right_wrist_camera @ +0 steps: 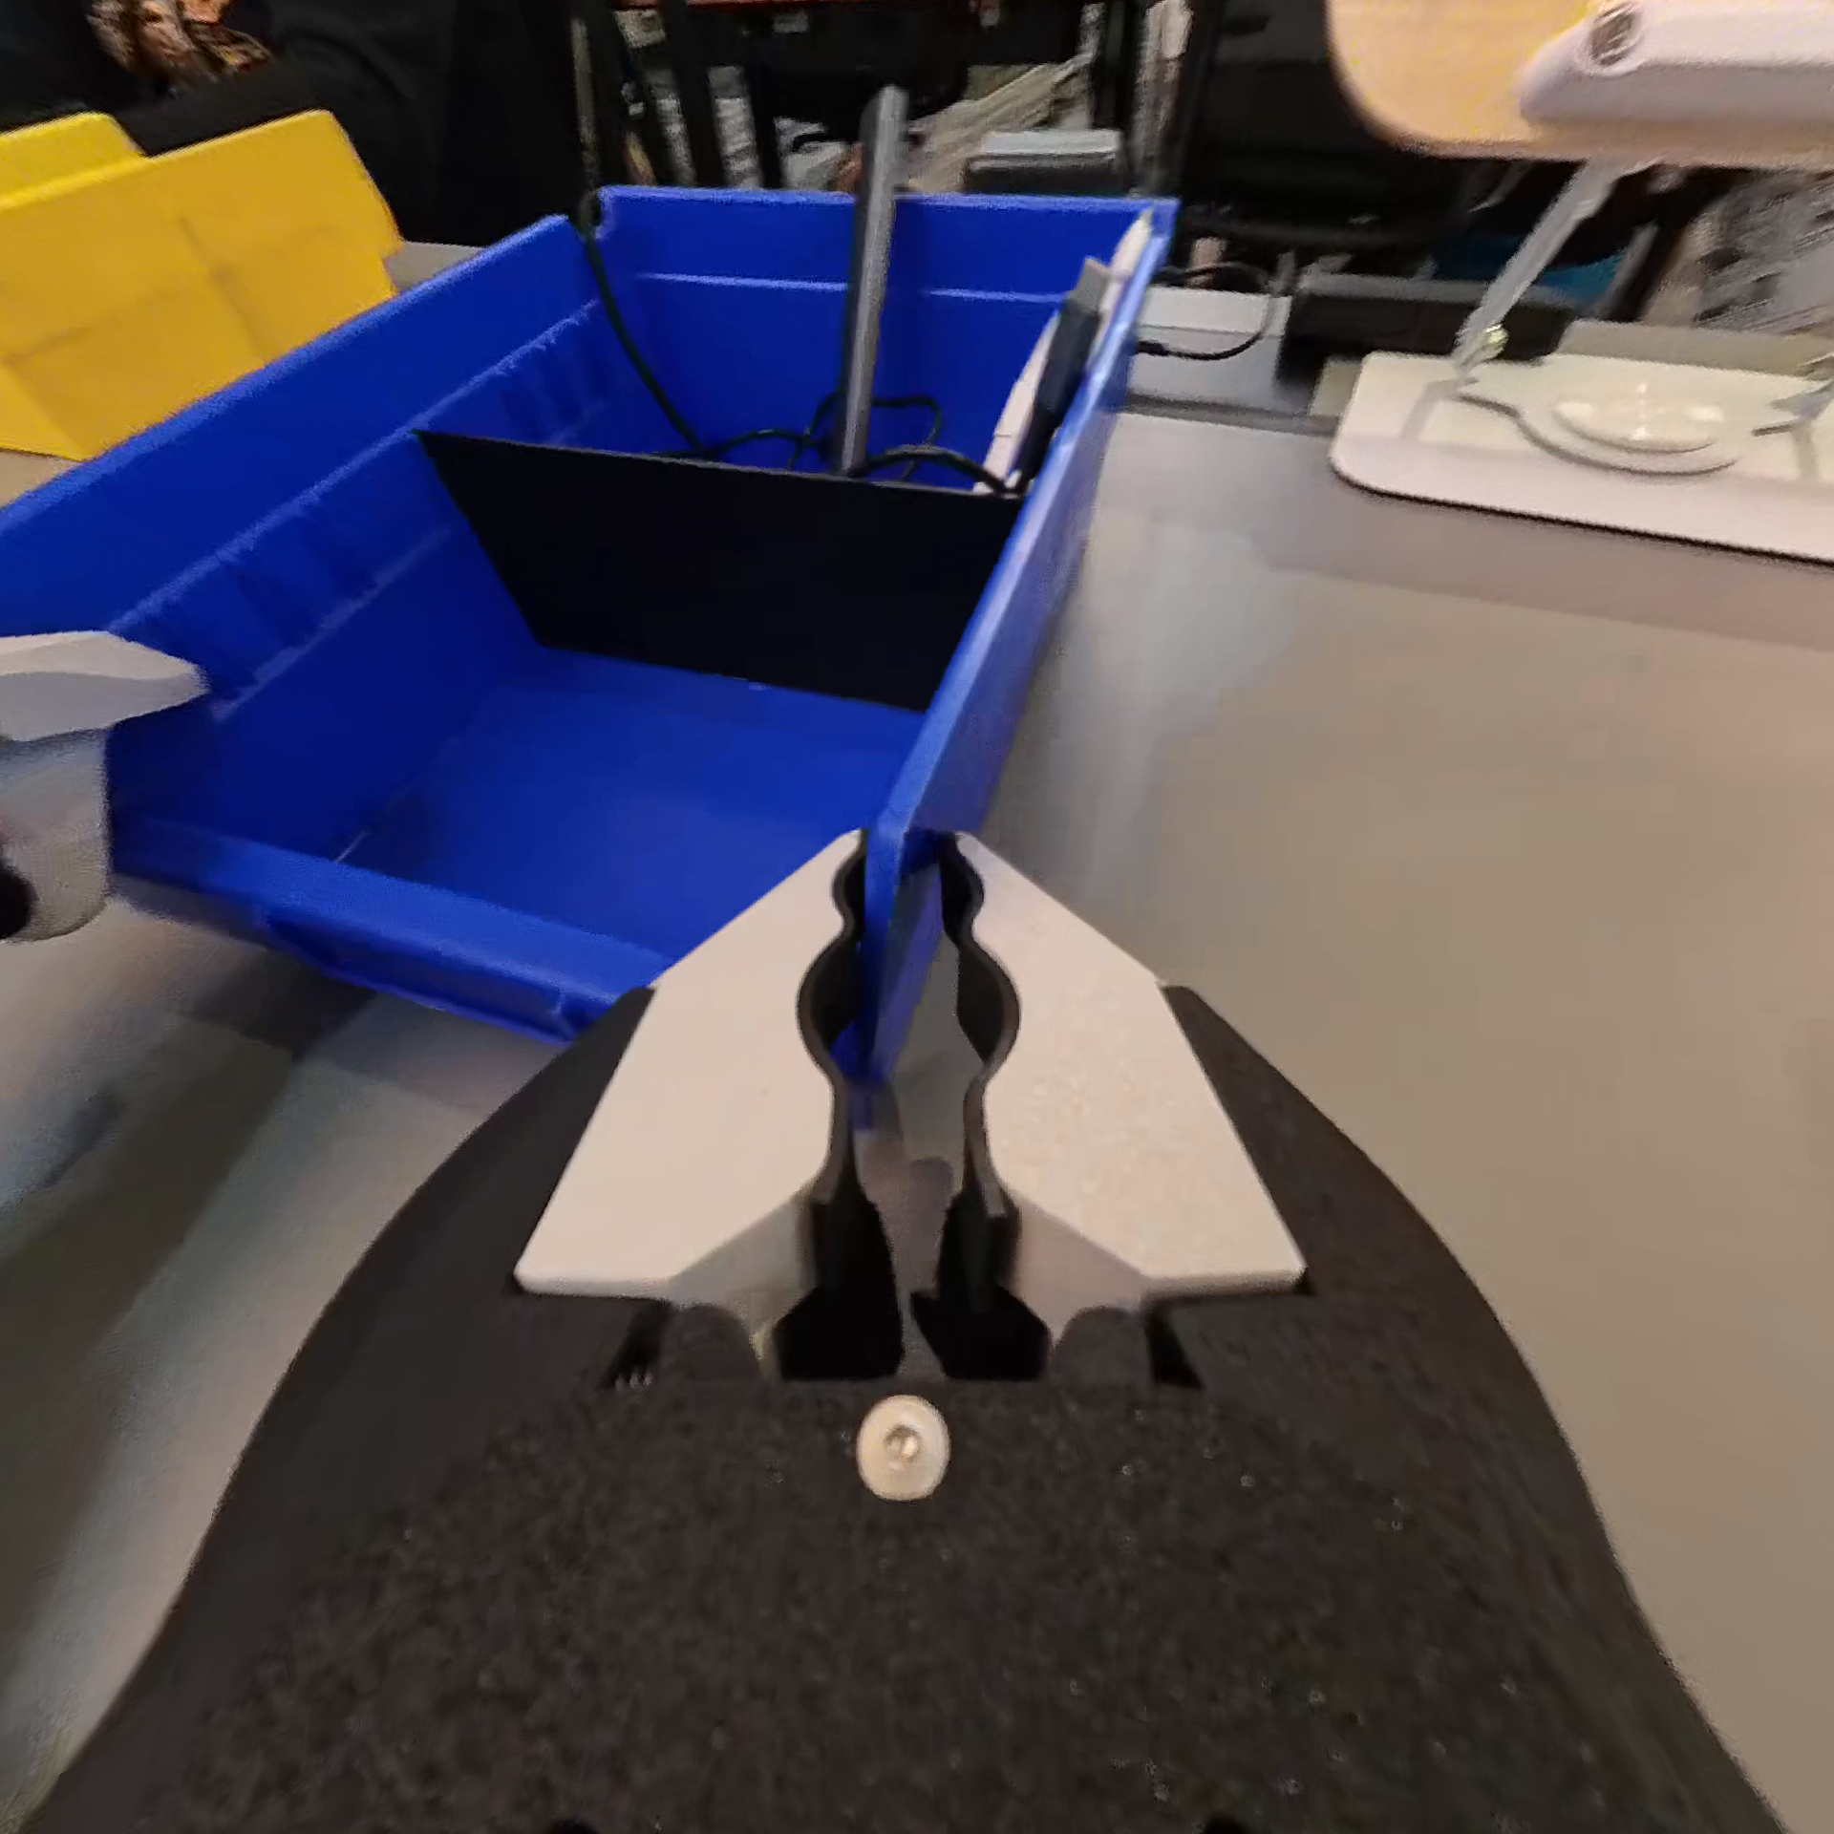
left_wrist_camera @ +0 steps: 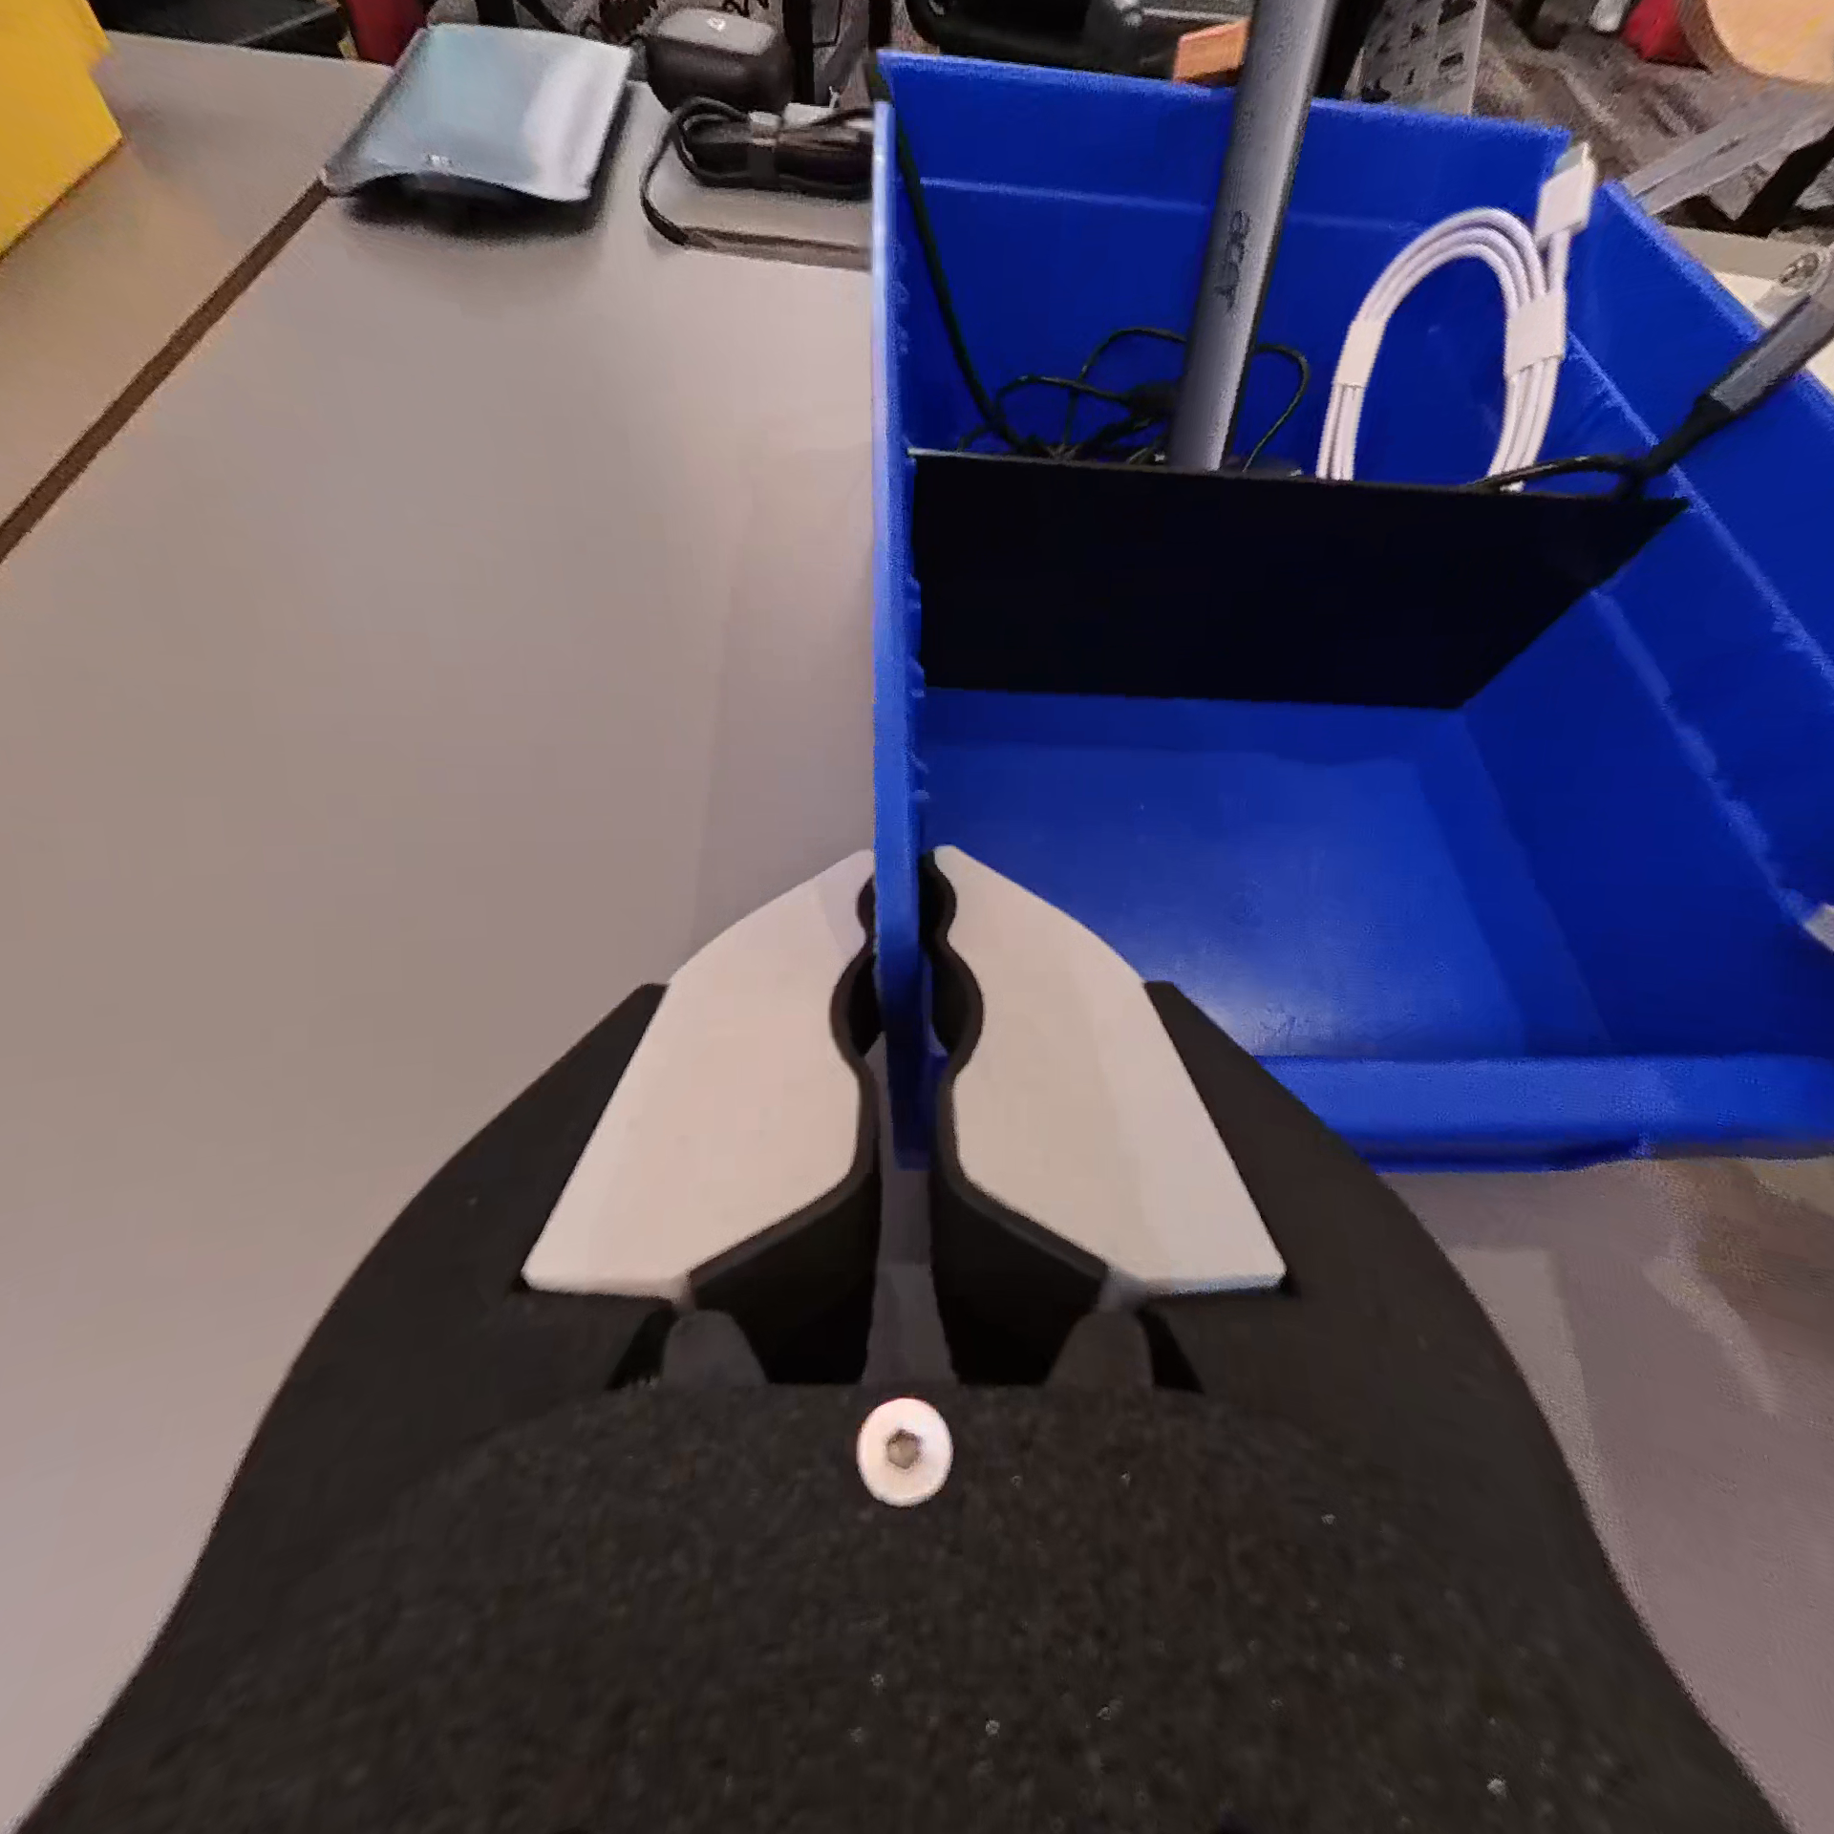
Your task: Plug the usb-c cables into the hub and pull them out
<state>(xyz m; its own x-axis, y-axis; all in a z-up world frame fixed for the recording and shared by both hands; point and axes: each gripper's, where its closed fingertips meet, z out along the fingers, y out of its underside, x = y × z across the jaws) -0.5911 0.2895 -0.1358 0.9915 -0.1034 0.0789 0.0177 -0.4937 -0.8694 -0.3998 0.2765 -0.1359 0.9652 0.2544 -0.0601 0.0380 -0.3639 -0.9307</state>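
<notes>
On the grey table (left_wrist_camera: pixel 397 695) I have both claws pinched onto the blue bin (left_wrist_camera: pixel 1290 893): my left gripper (left_wrist_camera: pixel 898 883) is closed on its left wall, my right gripper (right_wrist_camera: pixel 898 853) on its right wall. Behind the black divider (left_wrist_camera: pixel 1241 586) sit a coiled white cable (left_wrist_camera: pixel 1429 327), tangled black cables (left_wrist_camera: pixel 1092 397) and a grey stick (left_wrist_camera: pixel 1236 258). I can't make out the hub.

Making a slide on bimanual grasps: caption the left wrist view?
Left gripper clamps the blue bin's left wall; cables lie behind its black divider.
</notes>
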